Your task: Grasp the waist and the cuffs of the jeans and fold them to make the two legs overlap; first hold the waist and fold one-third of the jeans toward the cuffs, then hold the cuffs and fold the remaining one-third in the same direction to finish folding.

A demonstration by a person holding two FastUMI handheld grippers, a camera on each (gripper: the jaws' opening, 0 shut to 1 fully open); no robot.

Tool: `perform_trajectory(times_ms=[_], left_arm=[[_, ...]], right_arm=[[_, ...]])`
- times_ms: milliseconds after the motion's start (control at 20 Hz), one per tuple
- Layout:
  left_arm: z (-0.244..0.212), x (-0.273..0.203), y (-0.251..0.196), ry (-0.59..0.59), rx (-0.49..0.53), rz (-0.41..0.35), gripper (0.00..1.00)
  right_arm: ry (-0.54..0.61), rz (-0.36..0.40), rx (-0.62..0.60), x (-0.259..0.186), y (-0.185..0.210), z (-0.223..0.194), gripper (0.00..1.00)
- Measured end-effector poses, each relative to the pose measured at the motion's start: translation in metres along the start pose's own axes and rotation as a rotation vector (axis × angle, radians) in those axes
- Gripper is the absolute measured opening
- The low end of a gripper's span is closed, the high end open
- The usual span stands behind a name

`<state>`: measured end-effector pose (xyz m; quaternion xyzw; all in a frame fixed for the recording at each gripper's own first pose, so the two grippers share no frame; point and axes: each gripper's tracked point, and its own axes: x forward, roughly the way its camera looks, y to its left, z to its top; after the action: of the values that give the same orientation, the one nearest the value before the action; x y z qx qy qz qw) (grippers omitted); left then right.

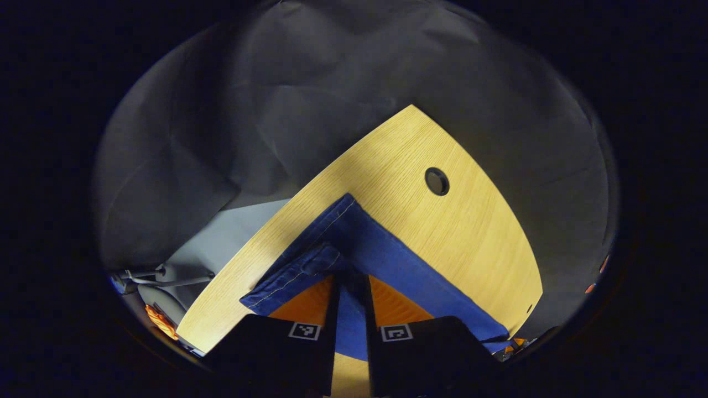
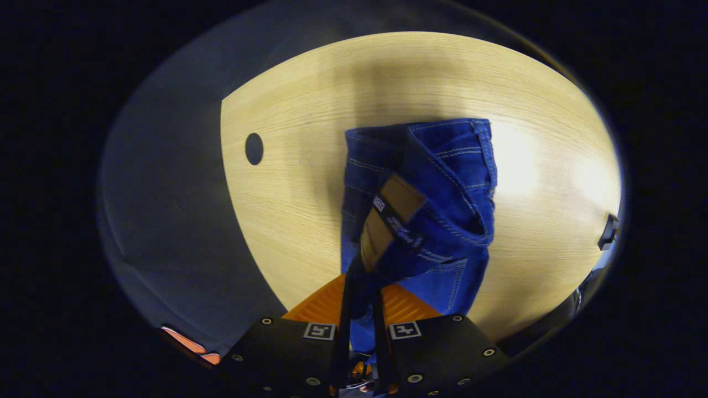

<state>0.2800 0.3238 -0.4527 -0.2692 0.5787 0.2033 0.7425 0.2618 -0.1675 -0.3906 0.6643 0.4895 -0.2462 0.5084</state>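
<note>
**Both grippers clamped on denim, cuff end and waist end**

Left gripper (image 1: 350, 301) is closed on the jeans (image 1: 387, 265) right at the cuffs (image 1: 293, 273), both fingers pinching the hem where the two leg ends lie stacked. Over in the right gripper view, the right gripper (image 2: 362, 301) is pinched shut on the waistband (image 2: 442, 182), just below the leather patch (image 2: 390, 218), and the waist end hangs bunched and lifted above the tabletop (image 2: 287, 166) while the leg end lies flat along the wood near the cable hole (image 1: 437, 181).

Denim like this looks heavy and limp rather than stiff: it sags between holds and drapes wherever gravity takes it, though it's rough enough that slipping seems unlikely. Thick seams at waistband and hem are the sensible places to bite, since they give the fingers a firm ridge. My read: the waist end needs carrying well clear of the tabletop so the slack doesn't drag and crumple the fold.
</note>
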Motion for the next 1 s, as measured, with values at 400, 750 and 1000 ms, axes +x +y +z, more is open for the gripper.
perform_trajectory(times_ms=[400,750,1000], left_arm=[[0.009,-0.053,-0.035,-0.208,0.123,-0.079,0.71],[-0.009,-0.123,-0.088,-0.497,0.342,-0.134,0.98],[-0.028,-0.160,-0.106,-0.595,0.385,-0.171,0.98]], right_arm=[[-0.139,0.142,-0.196,-0.032,0.024,0.023,0.49],[-0.247,0.078,-0.491,-0.062,-0.023,0.035,0.97],[-0.299,-0.002,-0.573,-0.069,-0.057,0.049,0.98]])
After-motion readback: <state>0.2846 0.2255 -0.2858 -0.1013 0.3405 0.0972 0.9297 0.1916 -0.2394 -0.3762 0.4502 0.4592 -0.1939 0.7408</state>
